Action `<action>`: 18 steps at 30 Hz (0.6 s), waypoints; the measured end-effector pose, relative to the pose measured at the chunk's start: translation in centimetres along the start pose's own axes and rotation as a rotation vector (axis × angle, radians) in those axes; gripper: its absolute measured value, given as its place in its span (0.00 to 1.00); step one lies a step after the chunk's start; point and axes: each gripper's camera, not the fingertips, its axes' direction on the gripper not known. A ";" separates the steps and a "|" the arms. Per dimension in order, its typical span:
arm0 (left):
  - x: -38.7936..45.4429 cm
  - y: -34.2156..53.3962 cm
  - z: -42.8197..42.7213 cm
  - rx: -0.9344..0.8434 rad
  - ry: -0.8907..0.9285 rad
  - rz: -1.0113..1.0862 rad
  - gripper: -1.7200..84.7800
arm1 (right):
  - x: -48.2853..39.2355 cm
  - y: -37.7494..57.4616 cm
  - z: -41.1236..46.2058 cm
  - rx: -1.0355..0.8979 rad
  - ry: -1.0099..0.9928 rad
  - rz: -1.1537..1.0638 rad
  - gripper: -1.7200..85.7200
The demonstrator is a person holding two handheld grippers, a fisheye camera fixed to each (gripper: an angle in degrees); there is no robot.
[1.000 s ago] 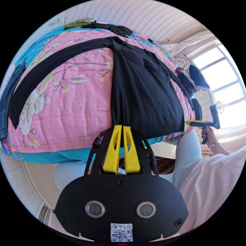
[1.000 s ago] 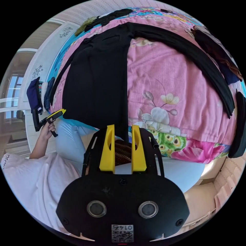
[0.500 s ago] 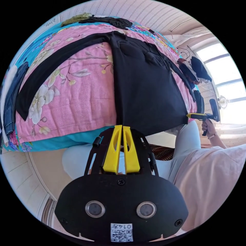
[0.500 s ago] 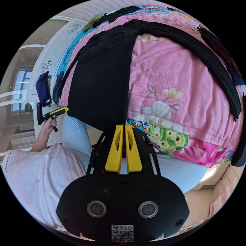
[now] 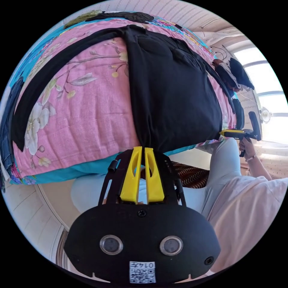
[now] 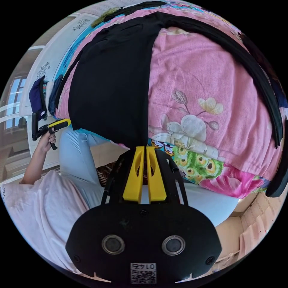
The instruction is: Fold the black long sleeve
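Both tools (image 5: 141,149) (image 6: 143,147) pinching black long sleeve (image 5: 171,99) hem corners, body running lengthwise away

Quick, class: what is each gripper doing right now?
Left gripper: shut on the black long sleeve hem.
Right gripper: shut on the same hem.

A home bedroom: floral quilted bed (image 5: 90,120), window (image 5: 270,99).
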 end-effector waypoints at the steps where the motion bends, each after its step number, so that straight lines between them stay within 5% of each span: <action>1: 0.3 0.2 0.0 0.006 -0.021 0.008 0.01 | -0.2 0.9 -1.4 0.002 0.012 -0.019 0.03; 11: 2.4 -1.2 5.5 -0.045 -0.056 -0.005 0.01 | -1.6 2.5 -6.6 -0.103 0.083 -0.111 0.03; 18: 5.0 1.5 6.4 -0.023 -0.111 -0.007 0.01 | 3.4 10.2 -16.6 0.128 0.054 0.031 0.06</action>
